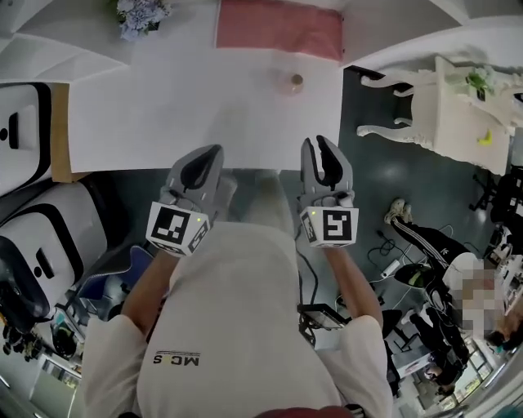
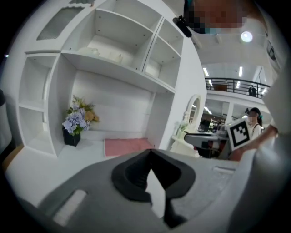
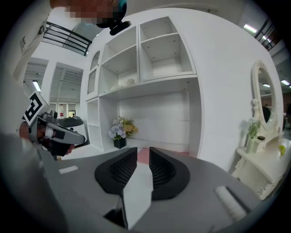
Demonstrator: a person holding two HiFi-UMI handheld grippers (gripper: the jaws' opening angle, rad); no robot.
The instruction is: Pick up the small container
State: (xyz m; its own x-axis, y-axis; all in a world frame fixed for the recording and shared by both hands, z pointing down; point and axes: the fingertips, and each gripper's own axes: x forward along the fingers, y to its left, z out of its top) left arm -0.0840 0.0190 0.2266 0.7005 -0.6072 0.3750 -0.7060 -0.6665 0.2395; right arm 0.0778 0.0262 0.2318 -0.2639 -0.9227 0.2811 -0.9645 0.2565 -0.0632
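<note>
Grippers first: our left gripper (image 1: 214,150) has its black pads pressed together at the tip with nothing caught in them, and its own view (image 2: 150,151) shows the same; our right gripper (image 1: 319,140) has its jaws parted, a clear gap running between the ribbed pads (image 3: 122,169) and nothing sitting in it, just a strip of pink showing through; both are held side by side, a bit apart, tips poking just over the near edge of the white table (image 1: 163,114); the marker cubes (image 1: 176,229) sit right in front of our chest. The small container (image 1: 296,82), a little round brownish thing, stands on the table well out from both grippers, roughly in line with the right one, near the table's right edge and just beside the near edge of the pink mat (image 1: 279,28); we can't tell if it touches the mat, and neither gripper view shows it. At the back left of the table there's a bunch of blue and white flowers (image 1: 140,12) in a dark pot (image 2: 71,136); above it all rises a white shelf unit (image 2: 113,50); off to the right, a white dressing table (image 1: 458,106) with an oval mirror (image 3: 261,98).
</note>
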